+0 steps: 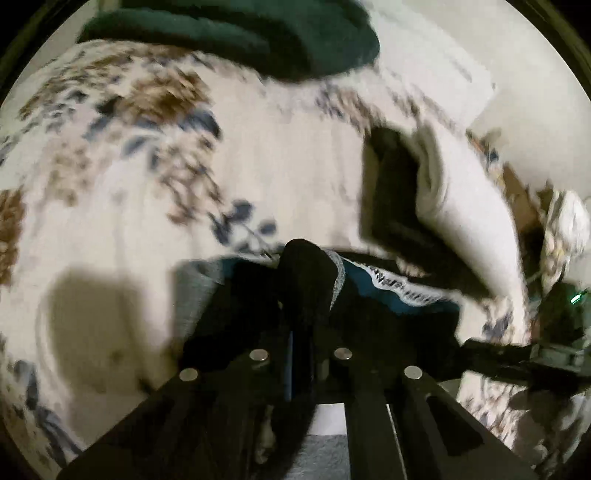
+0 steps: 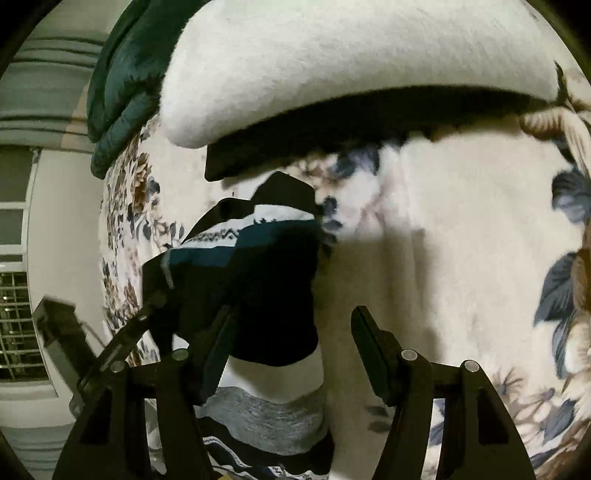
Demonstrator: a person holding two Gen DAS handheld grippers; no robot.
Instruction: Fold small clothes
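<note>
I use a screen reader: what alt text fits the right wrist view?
Right gripper, fingers apart, hovers over a dark sock with white, teal and grey bands on a floral blanket; the left gripper grips the sock's far edge.

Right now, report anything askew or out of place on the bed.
Nothing is spilled or damaged. The striped sock is bunched and partly lifted, pinched in the left claw, not lying flat. The right claw is open beside it. A white pillow overhangs a dark item.

Floral blanket (image 2: pixel 461 258), white pillow (image 2: pixel 332 66), green quilt (image 1: pixel 236 33).
</note>
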